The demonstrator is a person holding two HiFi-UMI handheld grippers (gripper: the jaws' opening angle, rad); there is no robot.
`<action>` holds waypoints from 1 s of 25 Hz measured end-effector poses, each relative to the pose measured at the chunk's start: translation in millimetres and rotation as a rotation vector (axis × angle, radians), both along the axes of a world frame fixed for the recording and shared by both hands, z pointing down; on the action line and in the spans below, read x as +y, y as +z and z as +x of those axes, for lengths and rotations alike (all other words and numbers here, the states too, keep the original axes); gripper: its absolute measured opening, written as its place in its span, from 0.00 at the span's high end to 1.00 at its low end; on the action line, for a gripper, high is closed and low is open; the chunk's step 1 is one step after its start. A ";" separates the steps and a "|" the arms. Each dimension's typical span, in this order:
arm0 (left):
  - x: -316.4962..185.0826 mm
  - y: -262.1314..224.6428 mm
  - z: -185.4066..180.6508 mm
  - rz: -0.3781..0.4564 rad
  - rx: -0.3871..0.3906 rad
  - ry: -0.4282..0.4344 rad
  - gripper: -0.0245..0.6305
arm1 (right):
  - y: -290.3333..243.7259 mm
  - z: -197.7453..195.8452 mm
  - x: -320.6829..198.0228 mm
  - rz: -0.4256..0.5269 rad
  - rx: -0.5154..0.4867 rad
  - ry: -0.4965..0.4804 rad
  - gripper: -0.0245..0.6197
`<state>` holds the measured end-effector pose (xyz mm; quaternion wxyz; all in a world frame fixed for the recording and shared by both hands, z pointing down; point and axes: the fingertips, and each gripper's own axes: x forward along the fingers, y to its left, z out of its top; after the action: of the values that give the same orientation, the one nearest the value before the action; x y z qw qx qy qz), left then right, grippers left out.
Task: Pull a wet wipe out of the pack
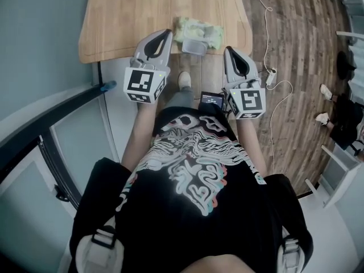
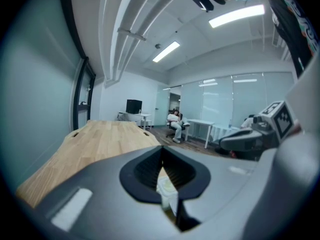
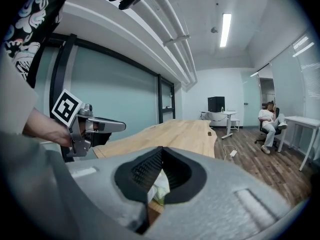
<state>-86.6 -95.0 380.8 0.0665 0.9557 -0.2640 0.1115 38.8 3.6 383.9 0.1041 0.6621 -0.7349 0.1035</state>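
The wet wipe pack (image 1: 199,32) is pale green with a clear lid (image 1: 194,46) and lies at the near edge of the wooden table (image 1: 125,16). My left gripper (image 1: 168,33) is shut with nothing in it, its tip just left of the pack. My right gripper (image 1: 227,49) is also shut and holds nothing, its tip just right of the pack and a little nearer me. In the left gripper view a bit of the pack (image 2: 167,187) shows through the loop of the shut jaws. The right gripper view shows the pack (image 3: 159,188) the same way.
The table runs away from me, with a glass wall (image 1: 34,44) on its left. On the wood floor to the right lie a white cable and a power strip (image 1: 271,76). A person sits on a chair (image 2: 176,126) far off by white desks.
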 end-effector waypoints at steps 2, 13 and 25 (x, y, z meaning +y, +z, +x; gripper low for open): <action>-1.9 5.4 1.1 -0.008 -0.003 0.011 0.98 | 3.9 -3.0 -2.3 -0.005 0.000 -0.004 0.96; -11.0 10.4 8.9 -0.005 -0.014 0.042 0.98 | 2.2 -11.2 -12.9 0.010 0.015 -0.017 0.96; -10.9 20.9 22.4 -0.015 -0.043 0.076 0.98 | 9.1 -26.2 -21.4 -0.016 0.017 -0.080 0.96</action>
<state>-64.2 -105.8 401.6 0.0639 0.9619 -0.2281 0.1363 12.6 -17.8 393.0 0.1196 0.6324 -0.7589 0.0994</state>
